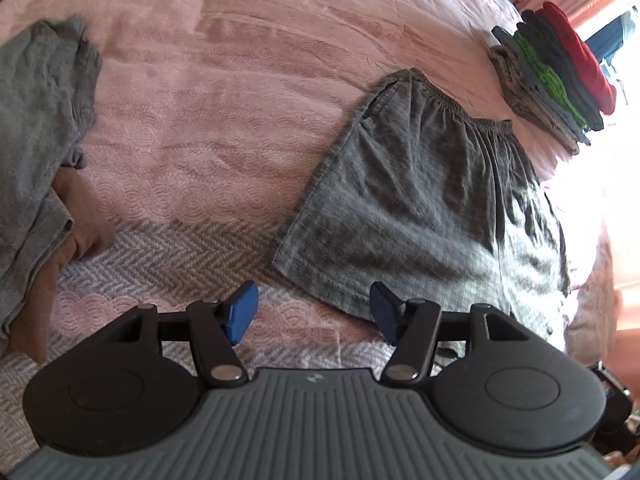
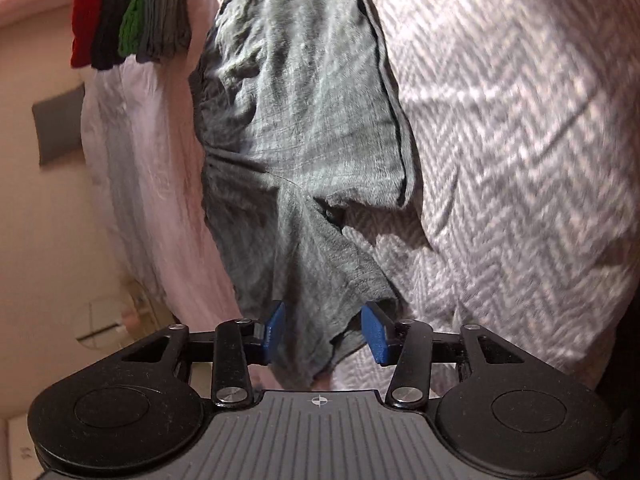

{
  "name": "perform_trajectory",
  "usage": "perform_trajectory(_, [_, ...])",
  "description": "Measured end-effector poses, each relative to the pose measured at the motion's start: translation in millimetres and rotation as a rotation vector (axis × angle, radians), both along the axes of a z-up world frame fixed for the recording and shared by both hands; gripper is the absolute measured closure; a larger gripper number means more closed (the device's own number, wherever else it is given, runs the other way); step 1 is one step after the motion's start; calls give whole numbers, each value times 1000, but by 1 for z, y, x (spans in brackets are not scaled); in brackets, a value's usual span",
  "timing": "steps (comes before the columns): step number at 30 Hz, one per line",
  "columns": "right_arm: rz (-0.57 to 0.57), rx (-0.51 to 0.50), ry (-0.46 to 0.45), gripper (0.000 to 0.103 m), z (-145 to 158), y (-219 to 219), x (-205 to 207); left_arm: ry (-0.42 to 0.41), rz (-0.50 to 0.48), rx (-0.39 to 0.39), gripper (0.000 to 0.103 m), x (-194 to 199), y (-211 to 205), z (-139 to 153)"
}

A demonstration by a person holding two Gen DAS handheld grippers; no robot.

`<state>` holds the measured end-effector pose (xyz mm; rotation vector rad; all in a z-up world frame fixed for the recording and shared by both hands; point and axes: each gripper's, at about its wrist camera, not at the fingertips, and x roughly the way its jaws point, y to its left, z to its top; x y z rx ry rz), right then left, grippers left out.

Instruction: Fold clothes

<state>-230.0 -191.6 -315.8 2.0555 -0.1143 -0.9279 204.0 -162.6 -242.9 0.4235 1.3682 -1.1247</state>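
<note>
Grey shorts (image 1: pixel 424 200) with an elastic waistband lie flat on the pink bedspread (image 1: pixel 224 112), right of centre in the left wrist view. My left gripper (image 1: pixel 314 312) is open and empty, just above the near hem of the shorts. In the right wrist view the shorts (image 2: pixel 304 112) stretch away from the camera, and one leg corner lies between the pads. My right gripper (image 2: pixel 326 330) is open around that corner, with gaps between the pads and the cloth.
A stack of folded clothes (image 1: pixel 556 80), red, green and grey, sits at the bed's far right; it also shows in the right wrist view (image 2: pixel 128 12). A loose pile of grey and brown garments (image 1: pixel 40 152) lies at the left. The bed edge drops off beside the shorts (image 2: pixel 132 184).
</note>
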Motion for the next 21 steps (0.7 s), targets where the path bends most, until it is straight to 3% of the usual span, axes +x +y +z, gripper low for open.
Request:
perform_trajectory(6, [-79,20,17,59,-16,7,10,92,59,-9,45,15,-2,-20])
perform_trajectory(11, [-131,41,34,74,-29,8,12,106,83,-7,44,24,-7,-41])
perform_trajectory(13, [-137,35,35,97,-33,11,13,86,79,-2,44,26,-9,-49])
perform_trajectory(17, [-141,24,45,102,-34,17,15,74,80,-16,47,31,-10,-58])
perform_trajectory(19, [-129,5,62,103,-31,17,15,94,64,-37,61,33,-9,-60])
perform_trajectory(21, [-109,-19,81,103,-26,17,16,135,36,-45,100,35,-11,-64])
